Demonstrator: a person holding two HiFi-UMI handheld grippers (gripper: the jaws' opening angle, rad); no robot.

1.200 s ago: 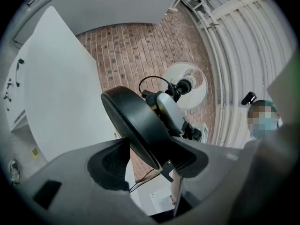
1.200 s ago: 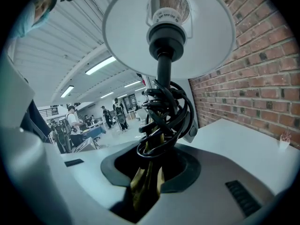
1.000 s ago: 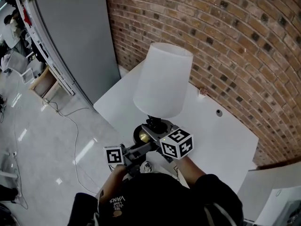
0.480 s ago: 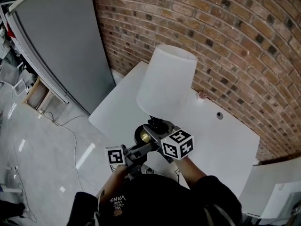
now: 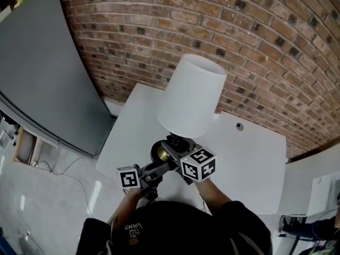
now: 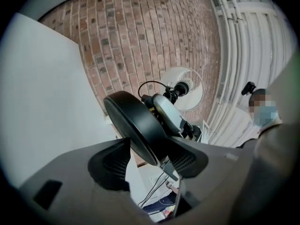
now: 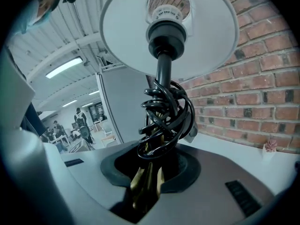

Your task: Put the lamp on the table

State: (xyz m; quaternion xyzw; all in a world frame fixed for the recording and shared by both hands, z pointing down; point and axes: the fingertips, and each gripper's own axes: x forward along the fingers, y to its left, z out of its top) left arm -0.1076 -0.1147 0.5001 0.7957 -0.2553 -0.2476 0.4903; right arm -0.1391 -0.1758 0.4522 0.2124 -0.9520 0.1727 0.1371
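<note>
I had the left gripper [image 6: 150, 159] with its fingers [image 6: 108, 165] clamped on the rim of the lamp's [image 5: 191, 97] round black base [image 6: 133, 123]. The right gripper [image 7: 150, 172] had its fingers closed on the brass stem [image 7: 146, 184], just below the bundle of coiled black cord [image 7: 166, 114]. The lamp hung in the air over the near left part of the white counter [image 5: 249, 163], not resting on it, with its white shade [image 7: 206, 36] leaning toward the far brick wall [image 5: 159, 25].
</note>
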